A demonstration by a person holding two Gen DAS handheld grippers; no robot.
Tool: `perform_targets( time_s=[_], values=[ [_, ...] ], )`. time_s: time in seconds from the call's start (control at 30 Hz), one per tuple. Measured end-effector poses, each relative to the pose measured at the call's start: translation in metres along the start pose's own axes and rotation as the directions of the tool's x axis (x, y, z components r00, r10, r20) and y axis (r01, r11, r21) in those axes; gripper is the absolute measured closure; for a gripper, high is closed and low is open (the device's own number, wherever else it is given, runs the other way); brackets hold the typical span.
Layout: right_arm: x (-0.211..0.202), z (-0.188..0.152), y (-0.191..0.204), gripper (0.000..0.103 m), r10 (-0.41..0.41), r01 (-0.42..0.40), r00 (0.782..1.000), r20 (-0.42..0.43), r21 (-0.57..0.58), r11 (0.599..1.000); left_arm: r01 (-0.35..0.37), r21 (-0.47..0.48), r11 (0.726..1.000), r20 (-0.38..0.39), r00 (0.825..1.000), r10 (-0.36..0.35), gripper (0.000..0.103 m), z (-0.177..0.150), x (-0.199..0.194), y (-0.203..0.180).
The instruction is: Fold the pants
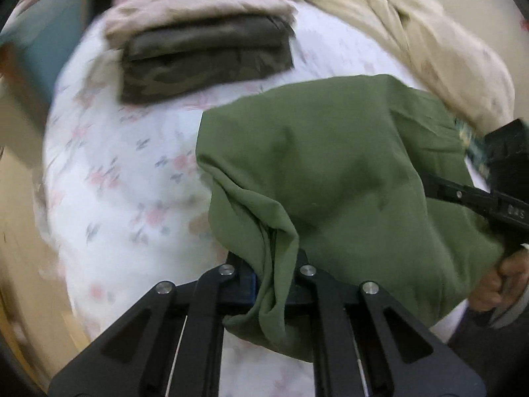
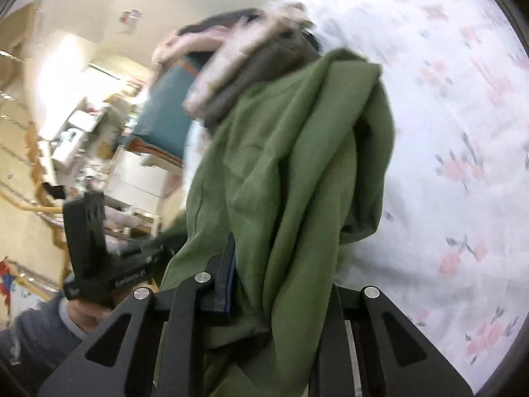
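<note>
Across the bed, a white sheet with pink flowers [image 1: 109, 172] carries everything, and both views are smeared by motion. Toward its far edge lies a heap of beige bedding [image 1: 429, 43], and beside that a small stack of folded clothes, a dark camouflage piece [image 1: 205, 59] under a pale patterned one [image 1: 198, 10]. Nearer, the green pants [image 1: 330, 172] hang lifted above the sheet's near side, bunched between the two tools; whether any hem touches the sheet cannot be told. The left gripper [image 1: 274, 281] is clamped on a gathered fold of the cloth, which spills down past its fingers. The right gripper [image 2: 281, 284] is likewise closed on a thick bundle of the same cloth, several layers draped over it. In the left view the right tool shows at the picture's right side with the person's hand [image 1: 502, 281] on its handle. The fabric looks thin, soft and light: it sags and creases wherever unsupported, so it will not keep a shape in the air and should fold flat only once laid on the sheet. It seems matte rather than slippery, yet a bunched grip can shed layers. Better holds would likely be the waistband corners or the hems, where seams give some body.
</note>
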State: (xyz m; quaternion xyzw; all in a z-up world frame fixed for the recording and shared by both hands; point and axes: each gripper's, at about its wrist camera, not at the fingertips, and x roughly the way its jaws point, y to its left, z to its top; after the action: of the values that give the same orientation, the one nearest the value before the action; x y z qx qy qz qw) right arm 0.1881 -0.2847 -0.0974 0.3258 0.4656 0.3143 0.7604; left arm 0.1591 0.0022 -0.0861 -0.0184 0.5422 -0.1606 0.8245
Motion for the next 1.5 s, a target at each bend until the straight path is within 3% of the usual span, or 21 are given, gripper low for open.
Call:
perform_targets(
  time_s=[0.1,0.17,0.27,0.3,0.33,0.4,0.47,0.5,0.67,0.73,0.8,0.87,0.93,1.0,1.07,1.13,1.17,1.27,1.3,1.37,1.5],
  values=[
    [-0.006,0.008,-0.004,0.082,0.047,-0.047,0.998,-0.034,-0.014,0.999,0.025,-0.043,0.999,0.047,0.999,-0.023,0.097,-0.029,-0.029,-0.009],
    [0.003,0.010,-0.020,0.081,0.056,-0.052,0.994,-0.090,0.042,0.998,0.030,-0.061,0.998,0.030,0.999,-0.028,0.096,-0.042,-0.027,-0.012],
    [0.018,0.005,-0.043,0.078,-0.142,0.151,0.975,-0.173,0.036,0.988,0.010,-0.059,0.998,-0.071,0.997,-0.014,0.090,-0.052,0.011,-0.017],
    [0.021,0.001,-0.055,0.067,-0.196,0.213,0.957,-0.213,0.059,0.975,0.004,-0.052,0.999,-0.112,0.994,-0.009,0.087,-0.052,0.024,-0.017],
    [0.020,-0.005,-0.066,0.045,-0.251,0.282,0.936,-0.248,0.097,0.955,-0.017,-0.055,0.998,-0.158,0.987,0.008,0.084,-0.052,0.034,-0.017],
    [0.012,-0.014,-0.074,0.023,-0.332,0.380,0.896,-0.295,0.125,0.916,-0.072,0.000,0.997,-0.190,0.979,0.070,0.058,-0.055,0.039,-0.018],
    [-0.001,-0.016,-0.070,0.023,-0.365,0.417,0.881,-0.301,0.128,0.900,-0.150,0.023,0.988,-0.164,0.975,0.152,0.030,-0.057,0.031,-0.014],
    [-0.013,-0.015,-0.060,0.023,-0.418,0.458,0.866,-0.275,0.099,0.883,-0.195,0.010,0.981,-0.157,0.968,0.194,0.026,-0.058,0.023,-0.007],
    [-0.055,-0.008,-0.014,0.023,-0.514,0.515,0.851,-0.109,-0.020,0.857,-0.239,-0.051,0.970,-0.243,0.945,0.220,0.026,-0.064,-0.001,0.014],
    [-0.055,-0.012,0.002,0.023,-0.527,0.524,0.847,-0.066,-0.067,0.849,-0.196,-0.137,0.971,-0.239,0.958,0.159,0.026,-0.068,-0.008,0.020],
    [-0.040,-0.022,0.001,0.024,-0.501,0.494,0.855,-0.136,-0.078,0.866,-0.236,-0.137,0.962,-0.120,0.968,0.220,0.026,-0.061,-0.019,0.013],
    [-0.022,-0.028,-0.011,0.025,-0.537,0.529,0.820,-0.198,-0.096,0.843,-0.248,-0.108,0.963,-0.068,0.968,0.242,0.026,-0.058,-0.015,0.005],
    [-0.005,-0.046,-0.027,0.025,-0.561,0.557,0.776,-0.287,-0.104,0.824,-0.222,-0.080,0.972,-0.173,0.963,0.206,0.026,-0.061,0.014,0.004],
    [0.002,-0.052,-0.039,0.025,-0.557,0.566,0.759,-0.338,-0.080,0.820,-0.200,-0.115,0.973,-0.248,0.954,0.167,0.026,-0.070,0.034,0.013],
    [-0.006,-0.048,-0.040,0.025,-0.531,0.550,0.780,-0.330,-0.042,0.834,-0.136,-0.225,0.965,-0.262,0.962,0.075,0.026,-0.075,0.043,0.034],
    [-0.021,-0.041,-0.030,0.025,-0.535,0.543,0.803,-0.262,-0.047,0.838,-0.098,-0.297,0.950,-0.262,0.965,0.018,0.025,-0.074,0.041,0.048],
    [-0.028,-0.037,-0.025,0.025,-0.528,0.532,0.819,-0.225,-0.046,0.846,-0.087,-0.316,0.945,-0.252,0.968,0.005,0.025,-0.072,0.035,0.053],
    [-0.045,-0.023,-0.019,0.024,-0.414,0.422,0.899,-0.142,0.025,0.906,-0.081,-0.288,0.954,-0.162,0.986,0.034,0.026,-0.059,0.011,0.052],
    [-0.046,-0.019,-0.020,0.024,-0.374,0.382,0.919,-0.127,0.048,0.923,-0.080,-0.264,0.961,-0.143,0.989,0.043,0.021,-0.055,0.007,0.049],
    [-0.037,-0.012,-0.023,0.020,-0.351,0.360,0.928,-0.125,0.058,0.931,-0.103,-0.238,0.966,-0.130,0.989,0.074,0.010,-0.045,0.011,0.047],
    [-0.004,-0.003,-0.044,0.018,-0.372,0.386,0.912,-0.174,0.055,0.921,-0.115,-0.253,0.961,-0.176,0.982,0.071,0.009,-0.041,0.042,0.042]
  ],
)
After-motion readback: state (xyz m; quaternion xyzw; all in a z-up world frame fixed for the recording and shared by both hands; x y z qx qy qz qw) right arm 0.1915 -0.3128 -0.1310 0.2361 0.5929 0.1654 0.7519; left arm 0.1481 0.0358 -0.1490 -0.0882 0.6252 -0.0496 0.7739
